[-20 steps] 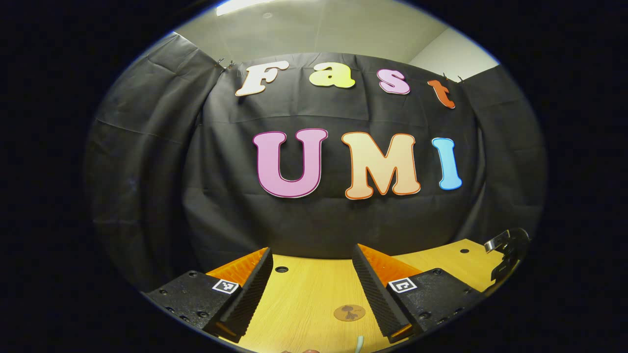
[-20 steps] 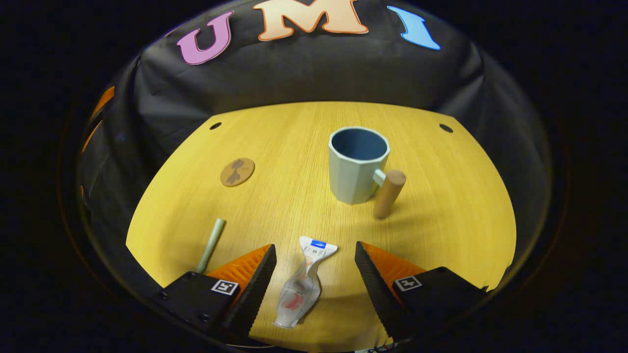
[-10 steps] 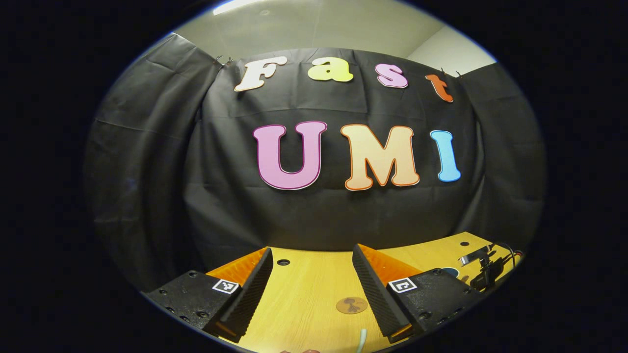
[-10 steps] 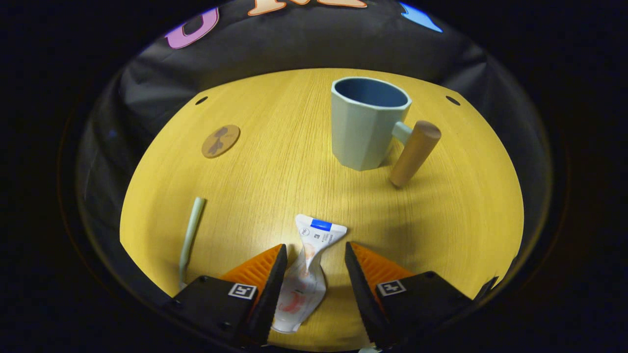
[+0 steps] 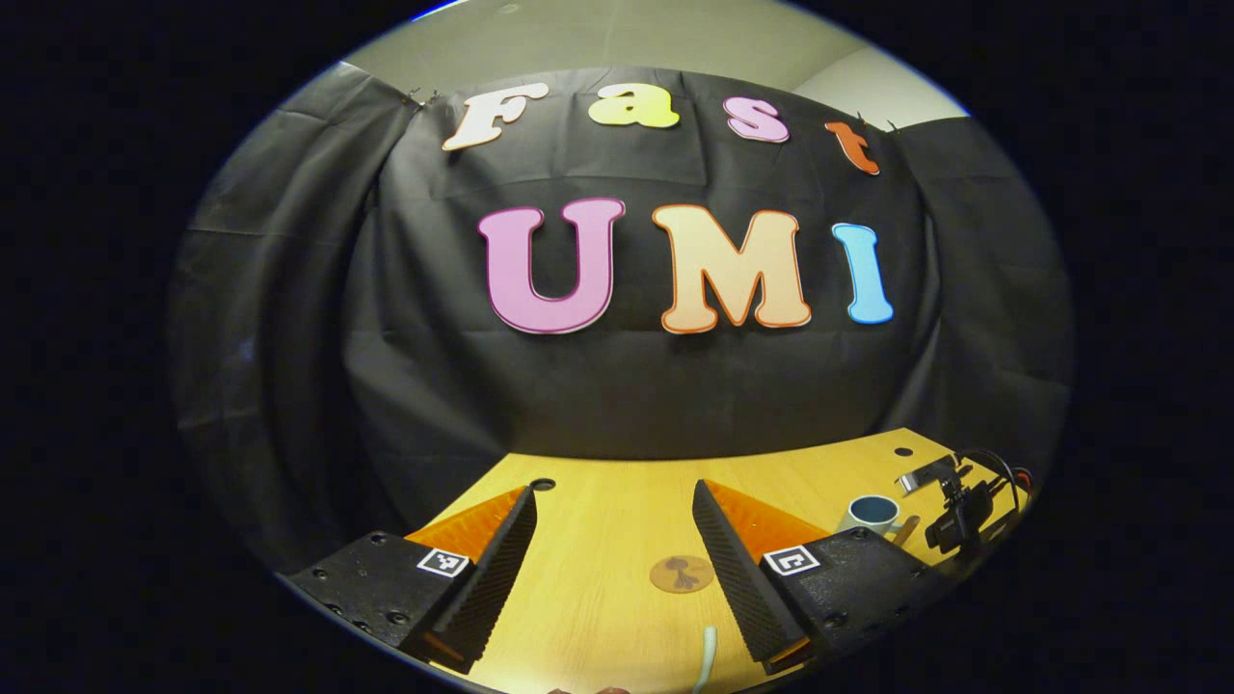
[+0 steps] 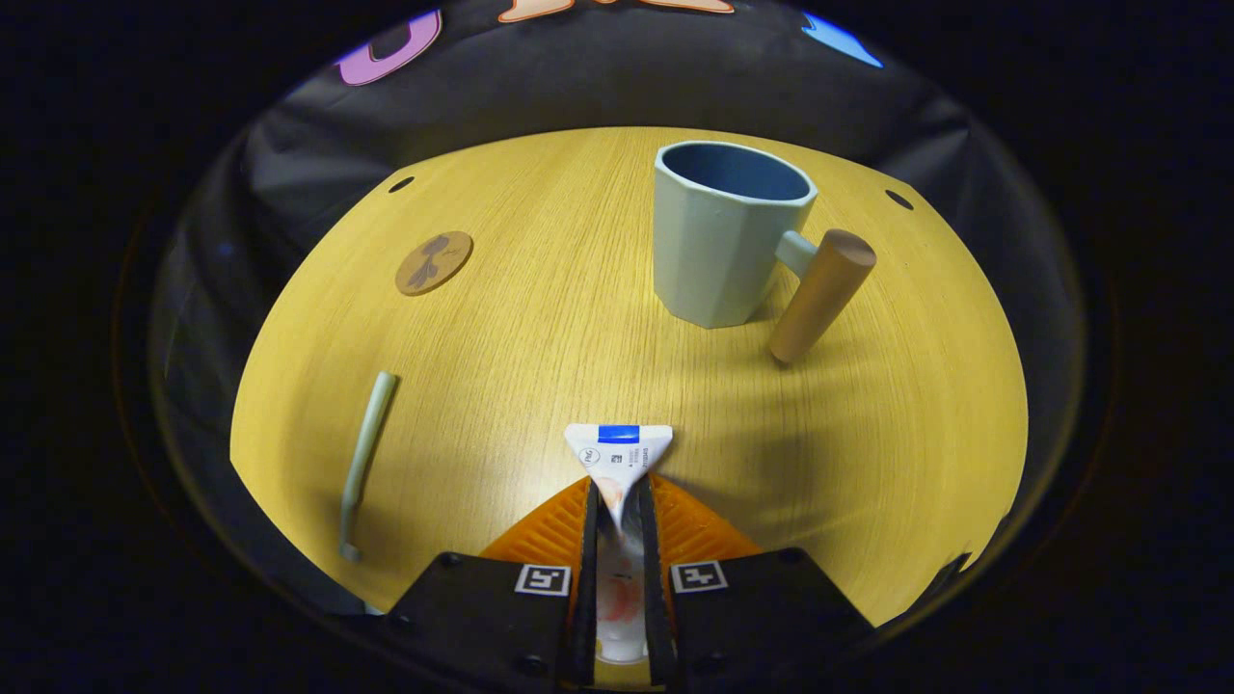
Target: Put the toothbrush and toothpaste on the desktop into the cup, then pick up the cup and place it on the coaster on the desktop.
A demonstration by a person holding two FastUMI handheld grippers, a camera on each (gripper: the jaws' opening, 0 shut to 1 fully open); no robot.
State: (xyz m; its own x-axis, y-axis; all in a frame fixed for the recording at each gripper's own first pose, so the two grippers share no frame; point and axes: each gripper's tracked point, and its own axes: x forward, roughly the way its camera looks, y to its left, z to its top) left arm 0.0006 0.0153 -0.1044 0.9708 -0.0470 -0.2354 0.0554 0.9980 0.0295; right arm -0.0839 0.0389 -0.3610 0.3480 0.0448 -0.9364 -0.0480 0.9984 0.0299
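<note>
While the left hand-held gripper (image 5: 612, 559) hangs spread and empty over the wooden table (image 5: 617, 501), coaster (image 5: 682, 573) sits just ahead, cup (image 5: 871, 512) far right. Right gripper view: right hand-held gripper (image 6: 618, 540) pinches the toothpaste (image 6: 618, 458) mid-tube; lift straight, tip it crimp-first into the cup (image 6: 725, 236). Toothbrush (image 6: 366, 453) lies left, coaster (image 6: 434, 262) beyond; black cloth walls

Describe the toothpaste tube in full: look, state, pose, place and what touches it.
The toothpaste tube is a small, soft white tube with a blue band across its flat crimped end and reddish print nearer the cap. It looks squeezed and crumpled in the middle. It lies lengthwise between the fingers of the right gripper, both pressing its sides, crimped end pointing toward the cup. Whether it rests on the wooden desktop cannot be told.
</note>
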